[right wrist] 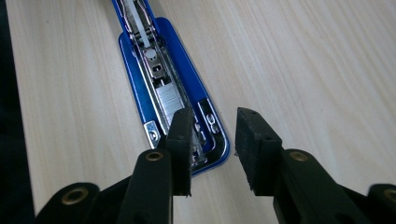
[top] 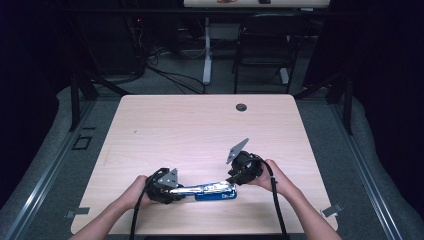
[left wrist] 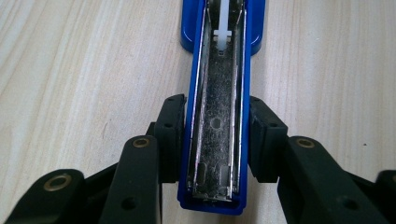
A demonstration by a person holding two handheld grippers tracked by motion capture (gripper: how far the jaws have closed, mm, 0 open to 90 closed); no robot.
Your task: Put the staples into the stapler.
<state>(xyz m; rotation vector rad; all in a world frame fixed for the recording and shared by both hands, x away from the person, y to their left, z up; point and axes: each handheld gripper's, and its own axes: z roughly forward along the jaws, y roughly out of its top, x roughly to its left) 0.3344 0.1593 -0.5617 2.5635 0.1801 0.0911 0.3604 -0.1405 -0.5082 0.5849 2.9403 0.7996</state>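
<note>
**Opened blue stapler held at a wooden table**

A pale wood-grain table [top: 200,125] stands in a dim room, with a black chair [top: 265,40] and loose cables on the floor beyond its far edge. Near the table's front edge lies a blue stapler [top: 212,191], folded open flat so it stretches sideways between two hands. The left gripper [left wrist: 215,142] has its black jaws pressed against both sides of the stapler's upturned top arm, gripping it; a worn silver metal channel runs along the arm's inside. The right gripper [right wrist: 212,149] sits at the stapler's other end, jaws partly apart and holding nothing; one jaw hovers over the base's rounded end, the other over bare table. There, a strip of silver staples [right wrist: 169,103] lies in the magazine. White marks show on the stapler's blue side in the high view, too small to read.
</note>
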